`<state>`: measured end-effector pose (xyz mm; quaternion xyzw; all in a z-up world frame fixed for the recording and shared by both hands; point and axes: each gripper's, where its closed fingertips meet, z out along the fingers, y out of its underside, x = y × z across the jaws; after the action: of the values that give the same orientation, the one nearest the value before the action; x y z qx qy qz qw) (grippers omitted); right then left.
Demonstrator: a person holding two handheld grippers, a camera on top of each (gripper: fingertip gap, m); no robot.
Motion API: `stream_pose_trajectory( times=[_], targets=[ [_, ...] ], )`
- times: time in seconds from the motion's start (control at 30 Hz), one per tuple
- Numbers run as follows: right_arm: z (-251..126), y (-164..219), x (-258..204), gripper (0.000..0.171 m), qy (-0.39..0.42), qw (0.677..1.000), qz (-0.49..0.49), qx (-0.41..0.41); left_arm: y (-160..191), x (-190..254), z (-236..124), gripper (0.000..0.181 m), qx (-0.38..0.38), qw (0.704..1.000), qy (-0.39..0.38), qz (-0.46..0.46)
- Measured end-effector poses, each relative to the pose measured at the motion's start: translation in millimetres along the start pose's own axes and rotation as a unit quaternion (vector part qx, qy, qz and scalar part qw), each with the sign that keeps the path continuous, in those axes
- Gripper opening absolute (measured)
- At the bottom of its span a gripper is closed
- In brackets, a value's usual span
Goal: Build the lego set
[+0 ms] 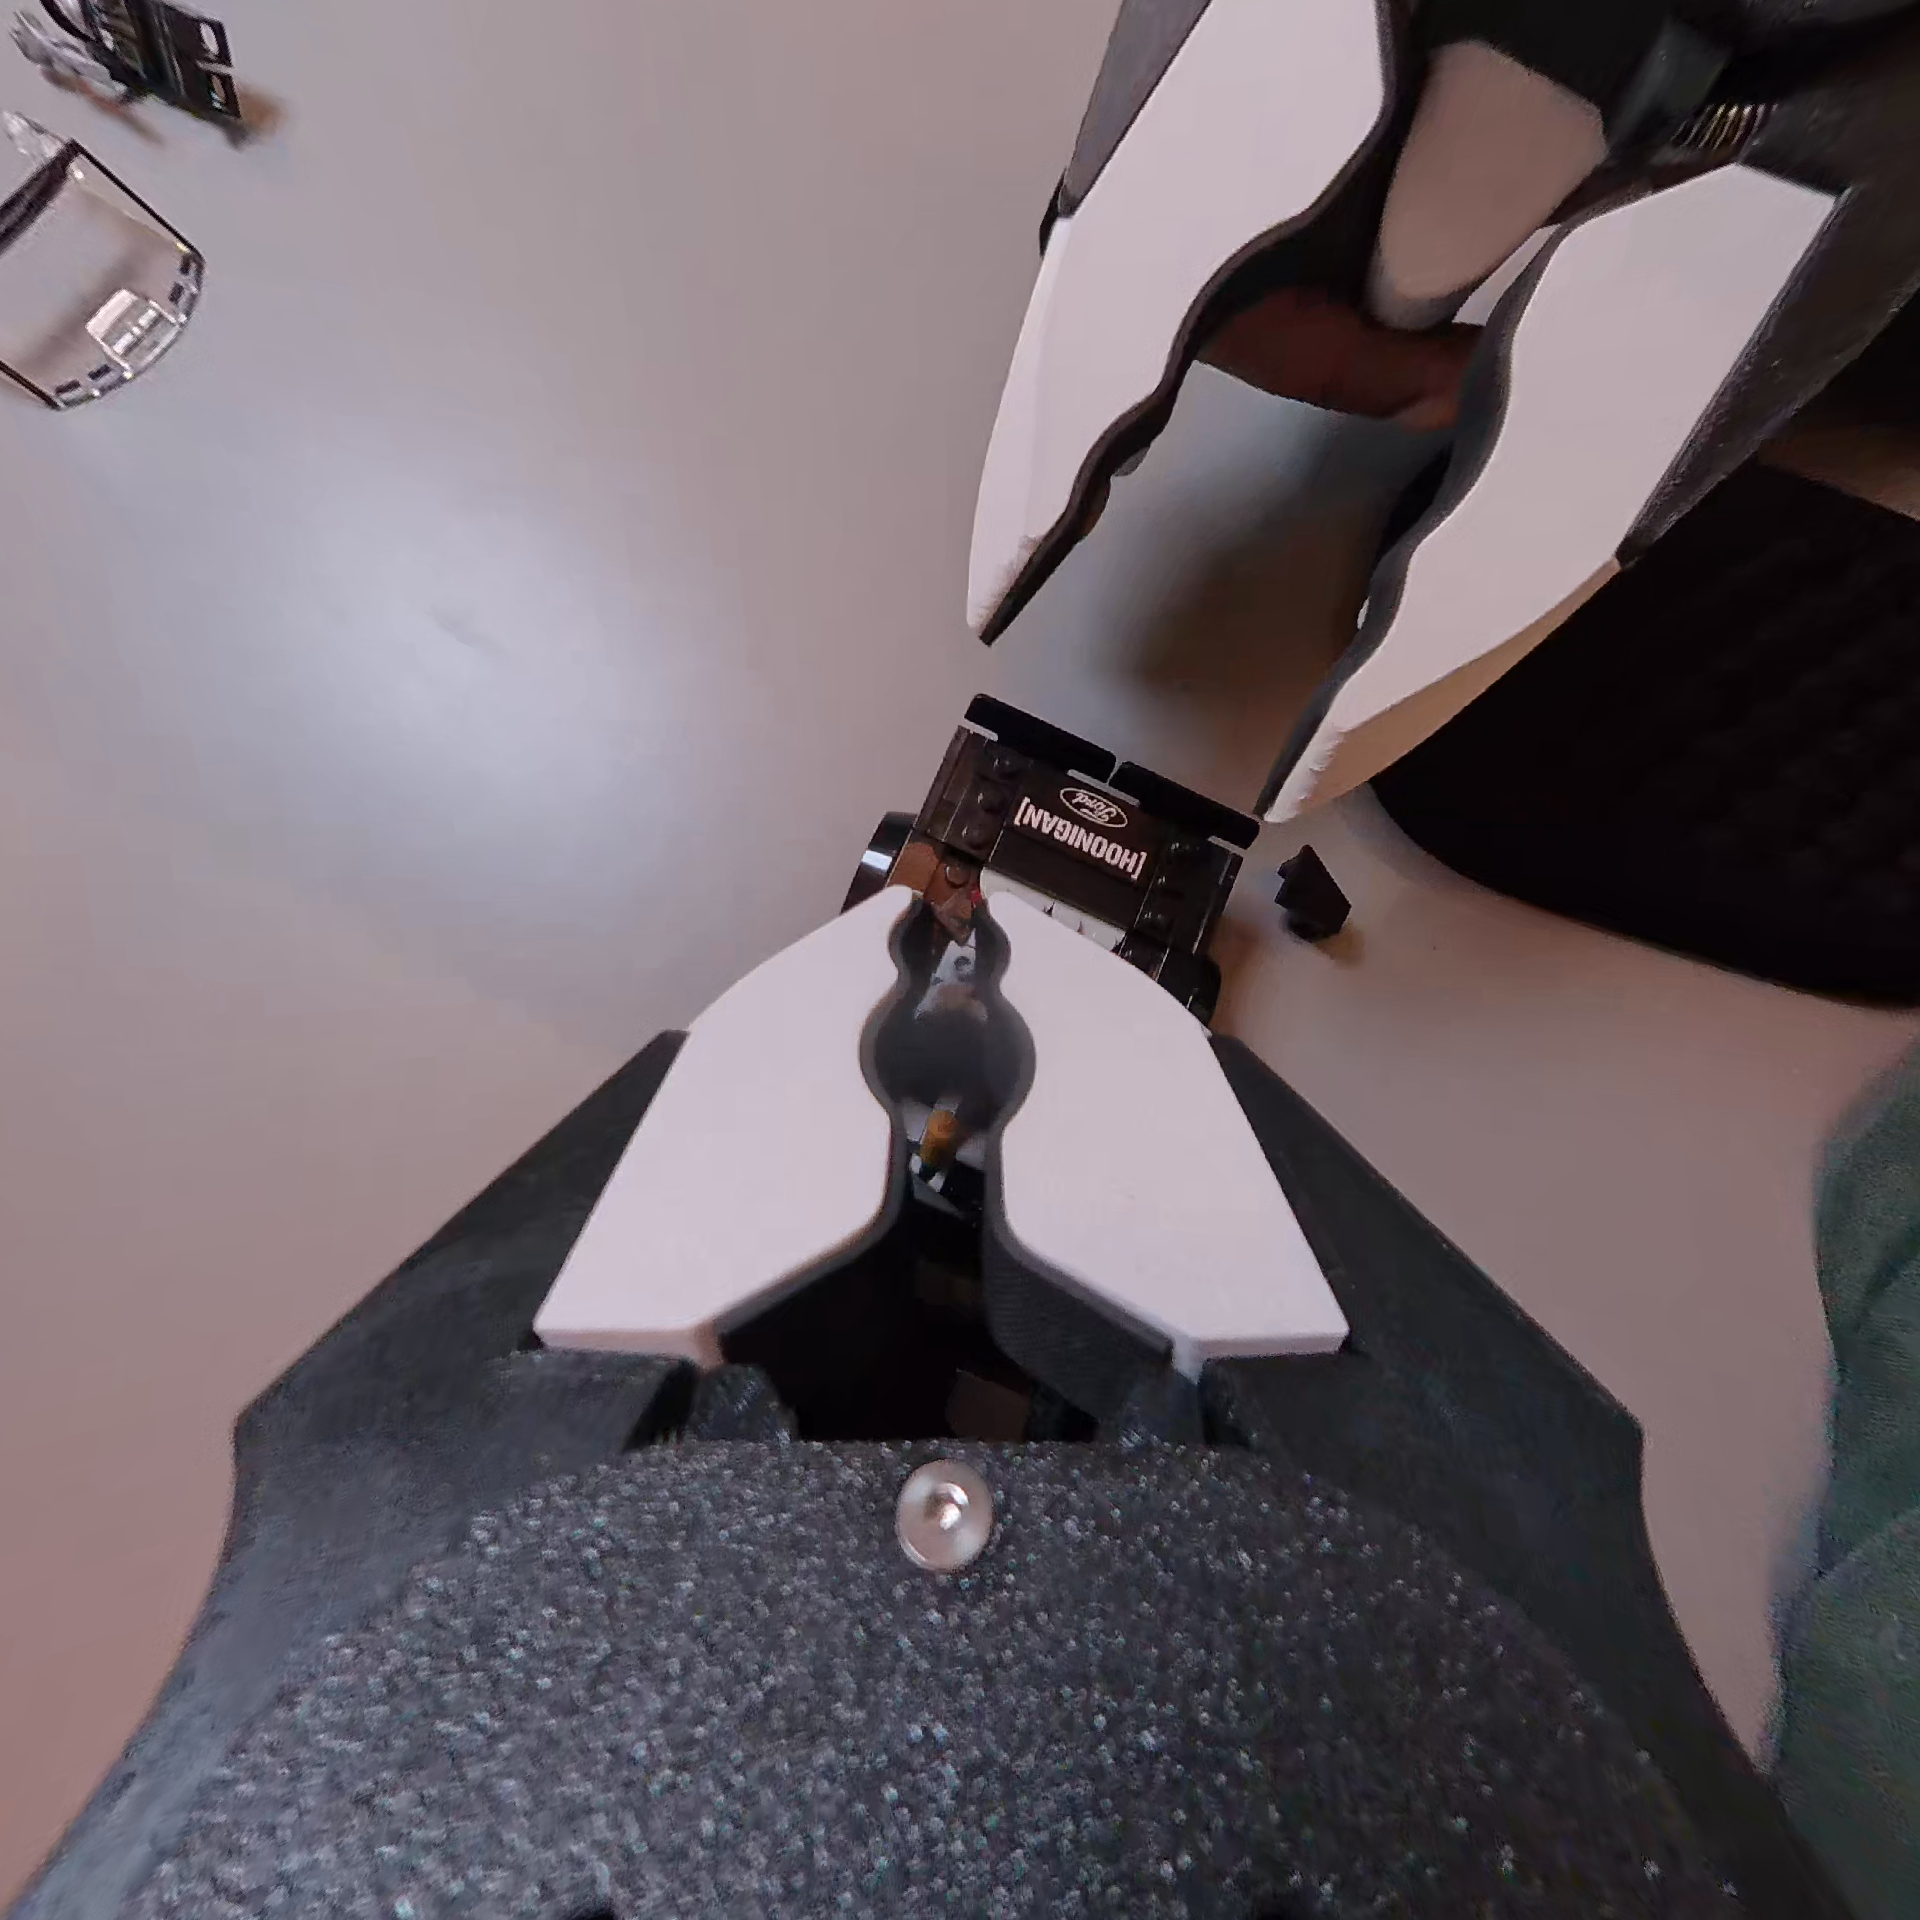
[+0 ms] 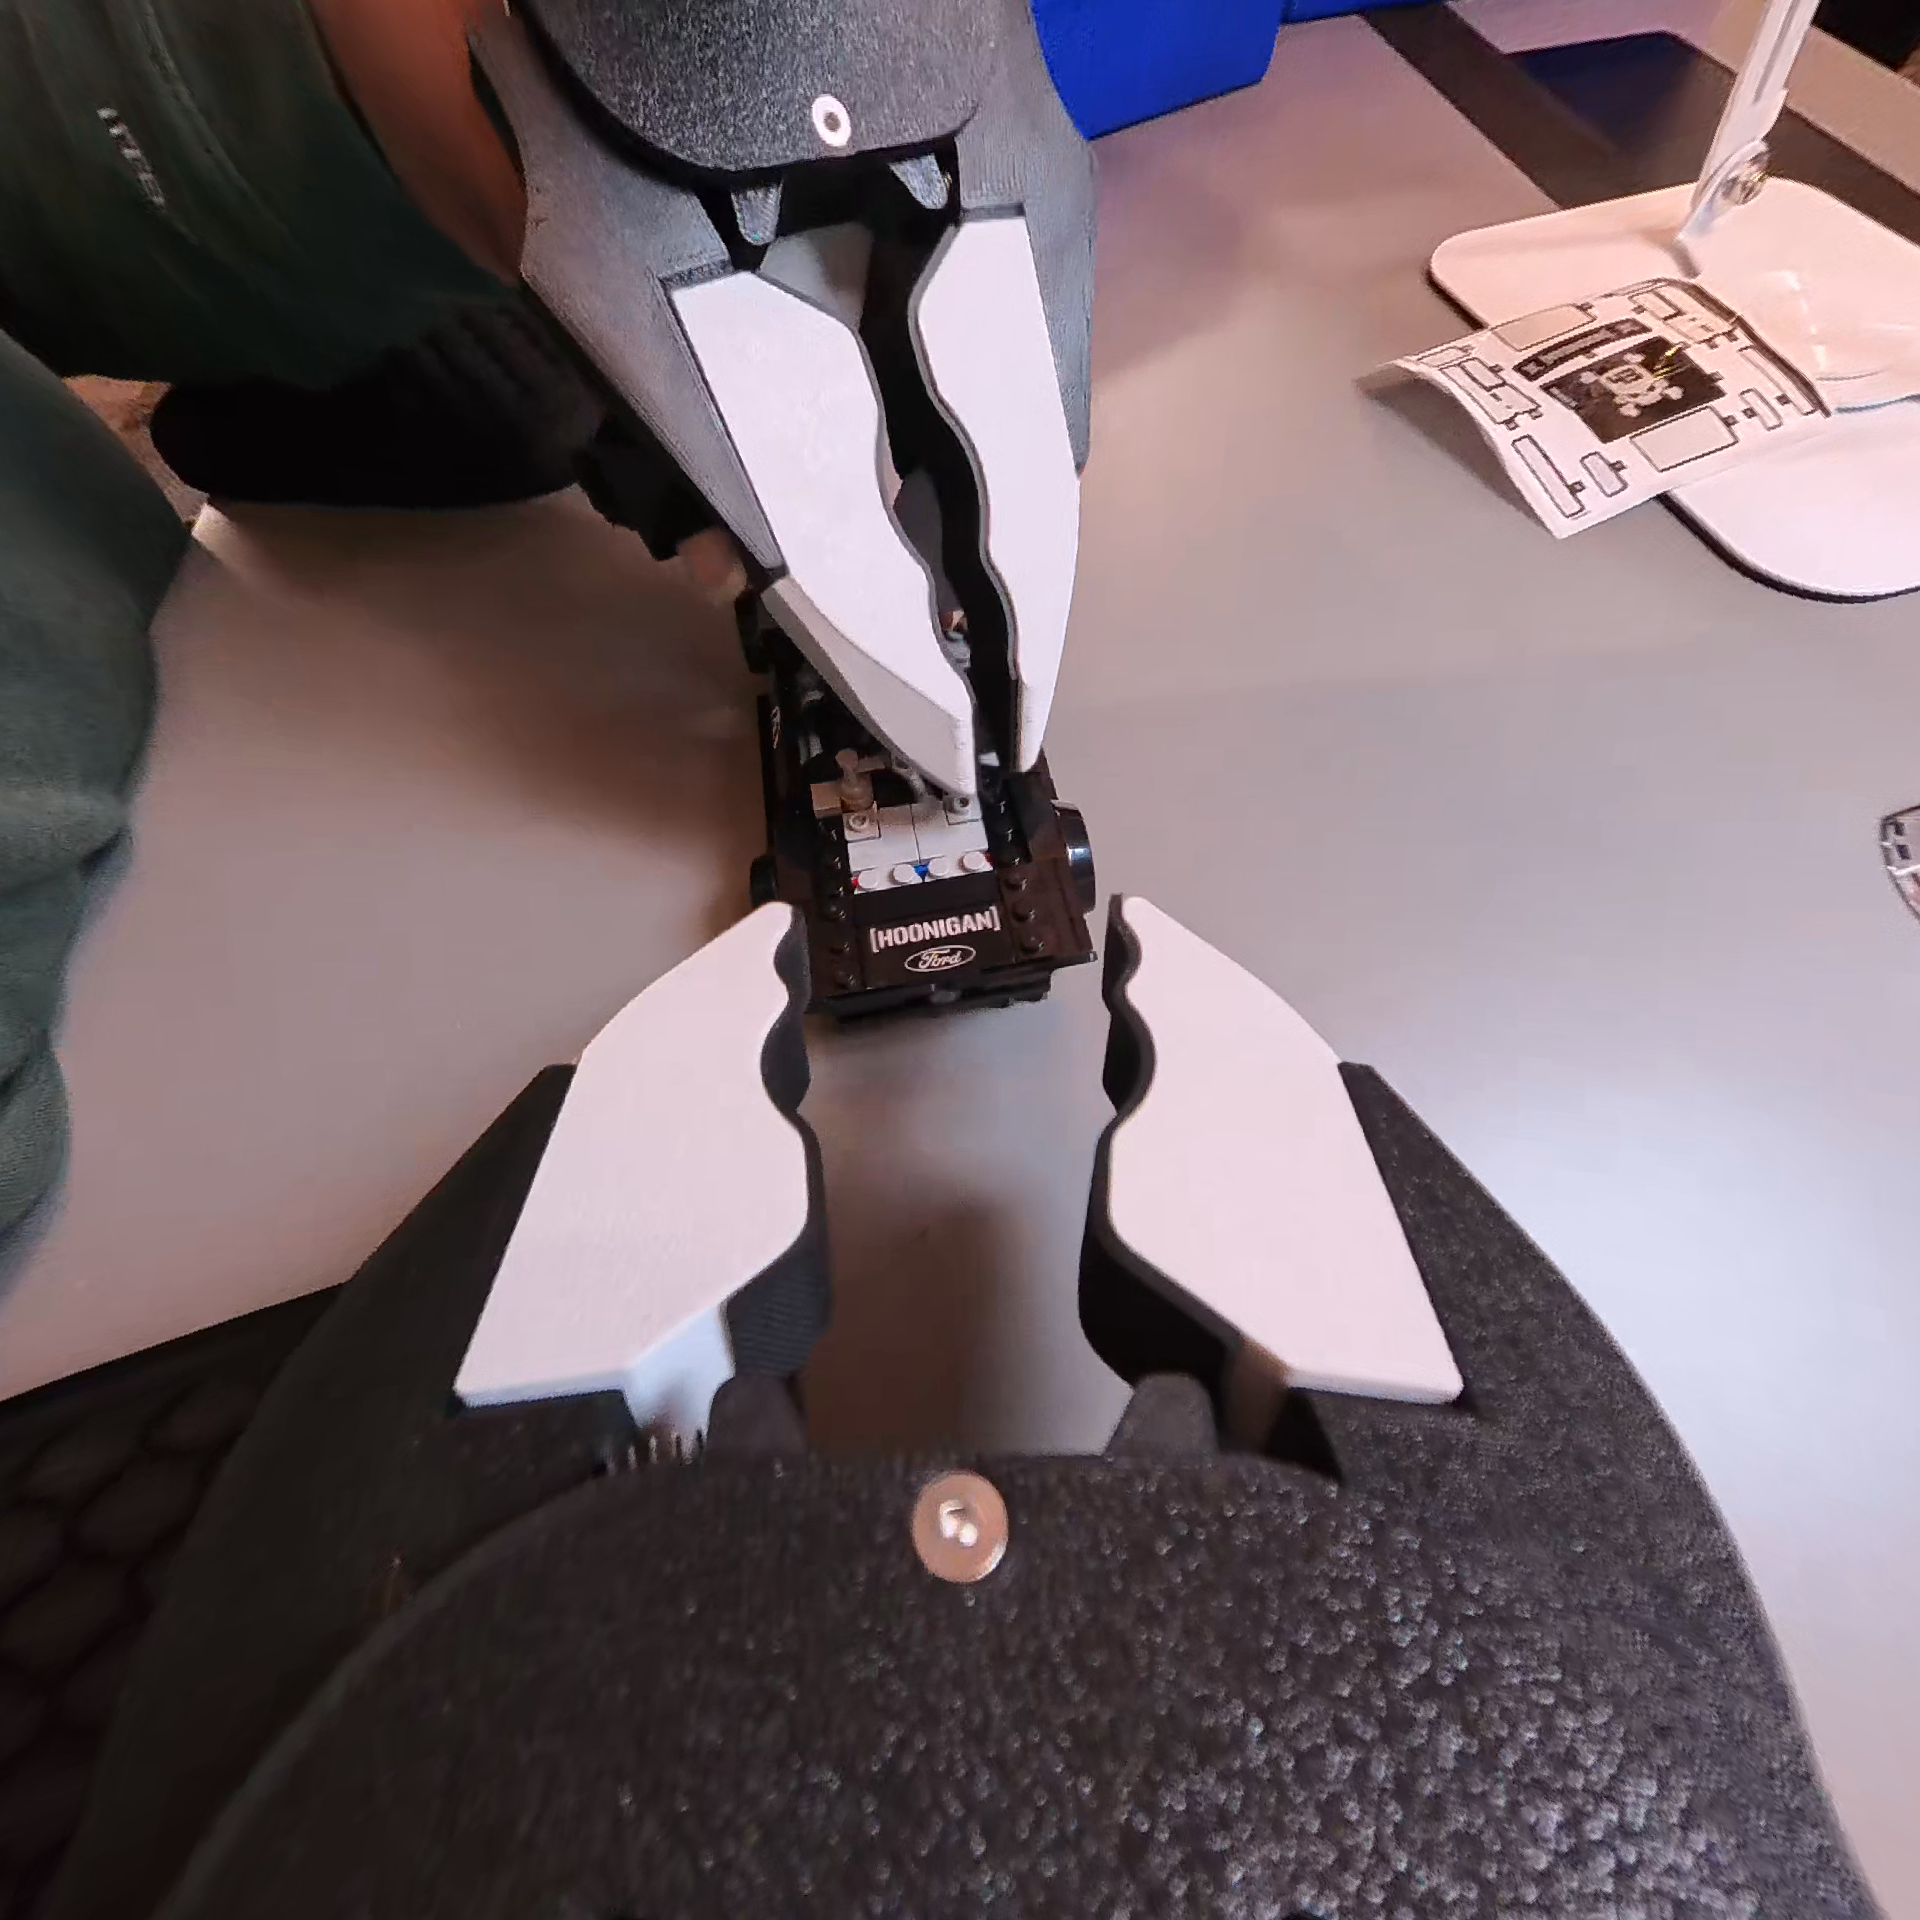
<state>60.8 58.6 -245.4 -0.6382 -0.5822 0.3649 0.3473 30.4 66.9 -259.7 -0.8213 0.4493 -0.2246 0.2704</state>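
A black lego car (image 1: 1195, 883) with white studded bricks on top stands on the grey table (image 1: 468, 727). My left gripper (image 1: 951, 904) is over the car's top, jaws nearly closed; I cannot tell whether a small part is pinched between the tips. In the right wrist view the car (image 2: 1039, 862) faces me end-on, with the left gripper (image 2: 997, 774) pointing down into its open top. My right gripper (image 2: 951, 920) is open and empty, its fingertips just short of the car's end on either side. It also shows in the left wrist view (image 1: 1132, 717), beyond the car.
A small black lego piece (image 1: 1314, 894) lies beside the car. A clear windscreen piece (image 1: 94, 281) and black parts (image 1: 177, 52) lie at the far left. A sticker sheet (image 2: 1600, 395) rests on a white stand base (image 2: 1507, 249). A person's green sleeve (image 2: 62, 727) is on the left. One gripper's finger ends stand about 4 centimetres off the other's.
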Motion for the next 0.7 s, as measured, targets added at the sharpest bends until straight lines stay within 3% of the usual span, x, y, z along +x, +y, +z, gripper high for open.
stream_pose_trajectory(
  times=[0.7],
  targets=[
    [11.2, -1.3, -12.6, 0.052, -0.017, 1.0, -0.012, -0.01, 6.9, -2.2, 6.6, 0.018, -0.026, 1.0, -0.013, -0.004]
  ],
)
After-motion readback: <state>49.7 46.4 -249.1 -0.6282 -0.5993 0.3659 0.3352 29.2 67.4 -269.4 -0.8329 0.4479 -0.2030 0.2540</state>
